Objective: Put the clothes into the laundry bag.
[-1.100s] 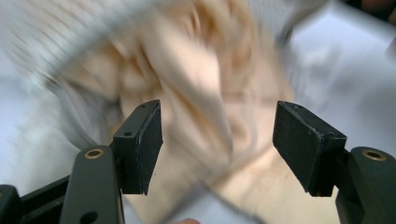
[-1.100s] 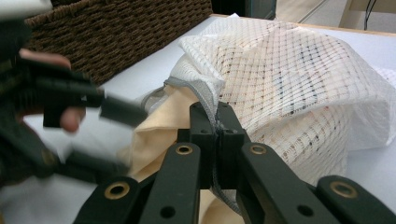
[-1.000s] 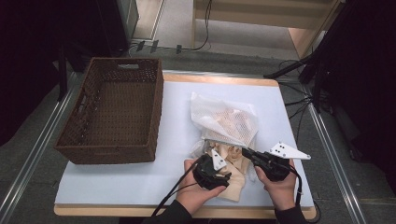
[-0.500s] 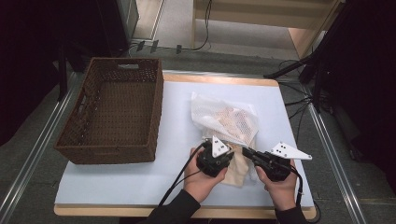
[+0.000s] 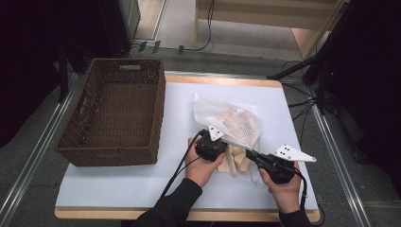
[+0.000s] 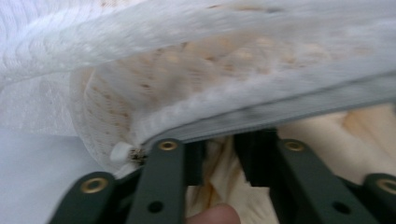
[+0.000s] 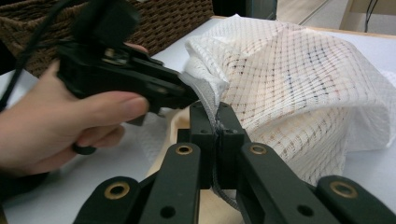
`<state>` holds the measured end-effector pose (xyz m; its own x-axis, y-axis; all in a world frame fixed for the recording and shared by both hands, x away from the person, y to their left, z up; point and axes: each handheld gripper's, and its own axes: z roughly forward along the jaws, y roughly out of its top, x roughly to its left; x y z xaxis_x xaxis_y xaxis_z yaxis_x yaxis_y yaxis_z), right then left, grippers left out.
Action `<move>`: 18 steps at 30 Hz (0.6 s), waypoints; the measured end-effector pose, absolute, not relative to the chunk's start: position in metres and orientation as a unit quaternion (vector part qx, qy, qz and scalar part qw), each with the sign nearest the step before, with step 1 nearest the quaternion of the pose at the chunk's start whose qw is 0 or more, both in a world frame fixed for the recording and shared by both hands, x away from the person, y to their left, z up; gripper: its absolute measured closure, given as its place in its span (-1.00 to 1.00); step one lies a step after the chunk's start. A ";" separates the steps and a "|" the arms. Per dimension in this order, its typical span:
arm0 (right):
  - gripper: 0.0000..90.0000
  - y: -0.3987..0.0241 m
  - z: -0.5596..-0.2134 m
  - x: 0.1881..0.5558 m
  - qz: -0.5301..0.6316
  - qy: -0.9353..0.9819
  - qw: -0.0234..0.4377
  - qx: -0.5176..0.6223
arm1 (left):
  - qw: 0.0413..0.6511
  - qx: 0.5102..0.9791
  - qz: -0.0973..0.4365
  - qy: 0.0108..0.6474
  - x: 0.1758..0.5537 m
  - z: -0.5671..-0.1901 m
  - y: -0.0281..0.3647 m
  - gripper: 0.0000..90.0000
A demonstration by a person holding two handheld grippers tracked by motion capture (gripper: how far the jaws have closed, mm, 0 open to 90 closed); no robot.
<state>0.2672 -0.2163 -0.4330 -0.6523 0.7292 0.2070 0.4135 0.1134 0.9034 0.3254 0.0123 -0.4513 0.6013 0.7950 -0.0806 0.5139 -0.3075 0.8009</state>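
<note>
A white mesh bag [image 5: 231, 120] lies on the table with a cream cloth [image 5: 239, 161] sticking out of its near mouth. My right gripper [image 5: 247, 152] is shut on the bag's zipper edge [image 7: 215, 122] and holds it lifted. My left gripper [image 5: 226, 142] reaches in from the left, its tips at the bag's mouth [image 7: 187, 95]. Its jaws have just been opening. In the left gripper view the pads [image 6: 196, 156] stand apart under the bag's rim [image 6: 261, 114], and cream cloth [image 6: 219, 179] shows in the gap without being pinched.
A brown wicker basket [image 5: 113, 151] stands empty on the left of the white table top [image 5: 142, 184]. Cables trail from both grippers toward the near edge. A wooden frame and floor cables lie beyond the table's far edge.
My left gripper moved away from me, from over the cream cloth up to the bag's mouth, and its jaws narrowed then spread a little. The right gripper kept still on the bag's edge.
</note>
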 end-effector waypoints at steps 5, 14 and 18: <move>0.97 -0.218 -0.434 0.269 0.539 0.729 0.145 0.396 | 0.442 0.796 0.139 0.390 0.305 -0.441 0.025 0.23; 0.97 -0.207 -0.435 0.266 0.537 0.737 0.142 0.386 | 0.415 0.824 0.114 0.369 0.301 -0.464 -0.005 0.15; 0.97 -0.208 -0.433 0.266 0.543 0.733 0.132 0.388 | 0.427 0.815 0.138 0.366 0.304 -0.461 -0.015 0.72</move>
